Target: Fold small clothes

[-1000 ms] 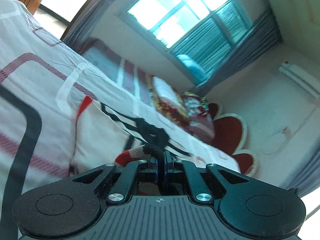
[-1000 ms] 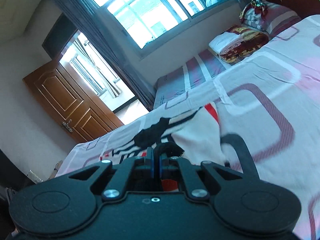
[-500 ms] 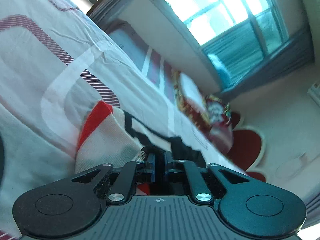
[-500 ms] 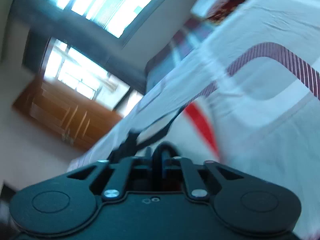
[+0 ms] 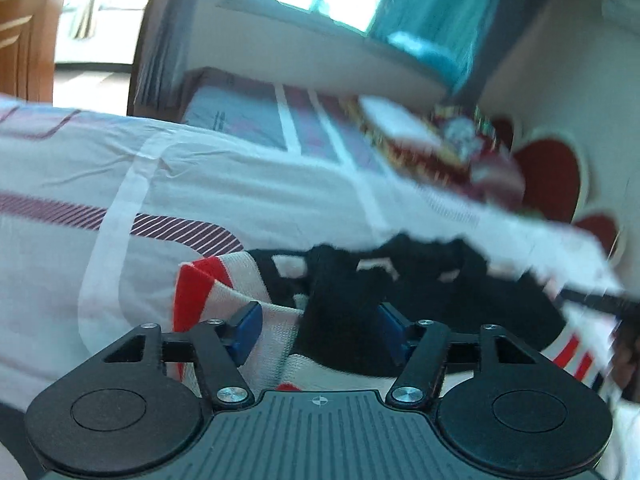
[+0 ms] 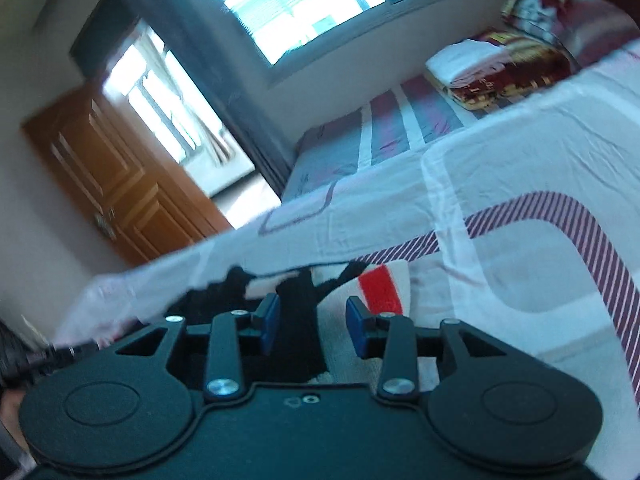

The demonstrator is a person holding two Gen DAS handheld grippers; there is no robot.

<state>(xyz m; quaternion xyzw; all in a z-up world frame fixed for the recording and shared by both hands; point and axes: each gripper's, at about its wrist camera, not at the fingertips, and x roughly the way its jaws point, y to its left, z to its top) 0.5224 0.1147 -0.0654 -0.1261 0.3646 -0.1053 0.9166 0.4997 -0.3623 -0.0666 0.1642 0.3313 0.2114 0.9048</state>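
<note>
- Since the earlier frame, both grippers had sunk toward the bed, and the garment edge that each had pinched had been let go; the jaws of both had just been opening.
- Left gripper (image 5: 316, 330): jaws stood spread, blue pads clear of the cloth on either side. A black fold of the garment (image 5: 224, 280) rose between them, unpressed. Image blurred at right, so fine detail there could not be confirmed.
- Right gripper (image 6: 312, 322): jaws stood parted, less widely than the left. A black strip of the garment (image 6: 380, 286) lay between the pads; neither pad was seen pressing it.
- Location of the garment: a small white knit piece with red bands and a black pattern, lying on the bed's quilt (image 5: 60, 168), directly under and ahead of both grippers. It appeared doubled over on itself, a red-striped edge showing at each side.
- Step in hand, as judged: release at the end of one fold, the carried edge having been laid down onto the rest of the piece.
- Next move, as judged: draw both grippers back clear without snagging the black fold, check that the laid edge sits square, then take a fresh hold at the side for the following fold.
- Background noted: pillows (image 6: 500, 64) at the head of the bed, well apart from the work.
</note>
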